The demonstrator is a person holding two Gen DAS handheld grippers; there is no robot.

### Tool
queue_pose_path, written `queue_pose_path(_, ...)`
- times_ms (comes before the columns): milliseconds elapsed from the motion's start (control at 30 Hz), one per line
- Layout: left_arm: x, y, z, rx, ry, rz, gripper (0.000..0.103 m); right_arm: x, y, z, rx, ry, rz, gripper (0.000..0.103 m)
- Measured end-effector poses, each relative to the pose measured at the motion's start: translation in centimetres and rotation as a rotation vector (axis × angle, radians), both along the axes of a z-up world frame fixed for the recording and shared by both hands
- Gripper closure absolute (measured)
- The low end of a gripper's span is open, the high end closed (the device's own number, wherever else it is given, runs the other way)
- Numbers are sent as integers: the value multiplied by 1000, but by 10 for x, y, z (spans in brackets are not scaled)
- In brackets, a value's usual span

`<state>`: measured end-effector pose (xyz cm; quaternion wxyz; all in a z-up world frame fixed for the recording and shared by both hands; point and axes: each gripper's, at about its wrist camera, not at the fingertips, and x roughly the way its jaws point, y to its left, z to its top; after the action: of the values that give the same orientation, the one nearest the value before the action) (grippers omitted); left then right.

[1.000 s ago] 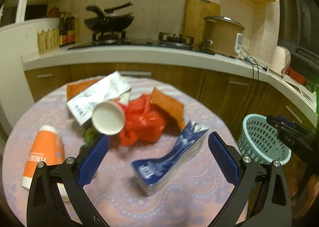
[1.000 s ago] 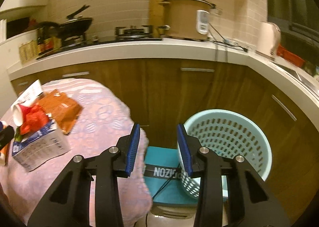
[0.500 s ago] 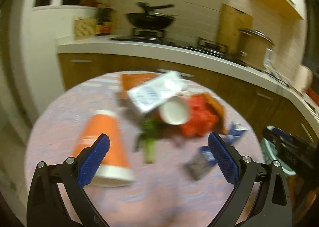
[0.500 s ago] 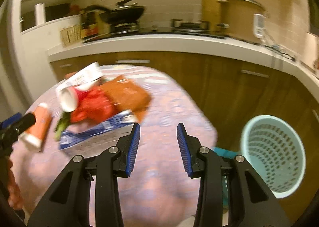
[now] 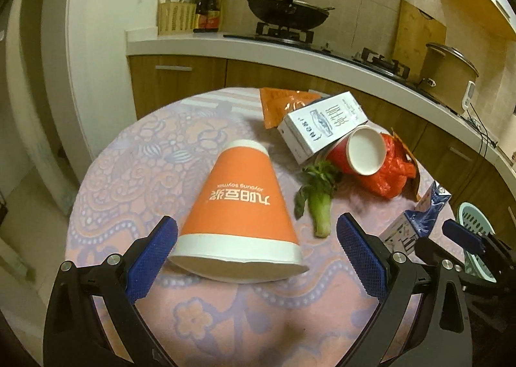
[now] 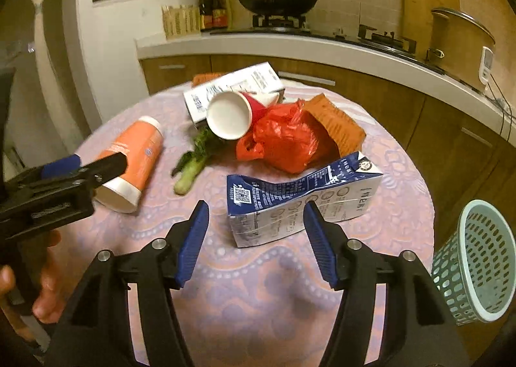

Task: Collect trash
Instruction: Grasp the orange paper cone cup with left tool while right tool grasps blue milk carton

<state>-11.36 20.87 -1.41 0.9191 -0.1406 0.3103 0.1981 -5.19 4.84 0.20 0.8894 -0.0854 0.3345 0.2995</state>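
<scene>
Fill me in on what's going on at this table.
A person is clearing trash with a tool in each hand. The left tool is open around the wide end of an orange cup lying on its side. The right tool is open just short of a crumpled blue carton. Nothing is gripped yet; the basket waits beside the table.

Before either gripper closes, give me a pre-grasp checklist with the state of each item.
1. Left gripper open, wide end of the orange cup between its fingers: ok.
2. Right gripper open, facing the blue carton: ok.
3. Carton between the right fingers: not ok, it lies just ahead of the tips.
4. Basket upright, mouth unobstructed: ok.
5. Cup empty: cannot tell.
</scene>
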Motion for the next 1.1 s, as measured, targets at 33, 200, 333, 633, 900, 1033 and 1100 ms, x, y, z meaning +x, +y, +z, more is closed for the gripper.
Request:
queue_pose_path(33, 1, 1, -2, -6, 5, -1, 8, 4, 1, -3, -8, 11, -12, 46)
queue_pose_path(200, 7, 4, -8, -20, 25, -1, 8, 16, -26, -5, 2, 37, -70, 46)
queue_pose_path(333, 11, 4, -8, -36, 26, -7, 8, 26, -58, -8, -12, 29, -143, 46)
queue_pose_path(633, 22, 8, -18, -45, 67, 20, 8, 44, -107, 0, 31, 37, -238, 43)
queue_pose_path(900, 30, 23, -21, -88, 78, 51, 8, 51, -78, -5, 38, 86, -246, 21)
queue_pose_path(1033, 41, 30, -25, -140, 95, 49, 8, 67, -65, -12, 22, 127, -272, 21)
queue_pose_path(1100, 45, 30, -27, -148, 99, 47, 11, 74, -61, -13, 21, 143, -280, 21)
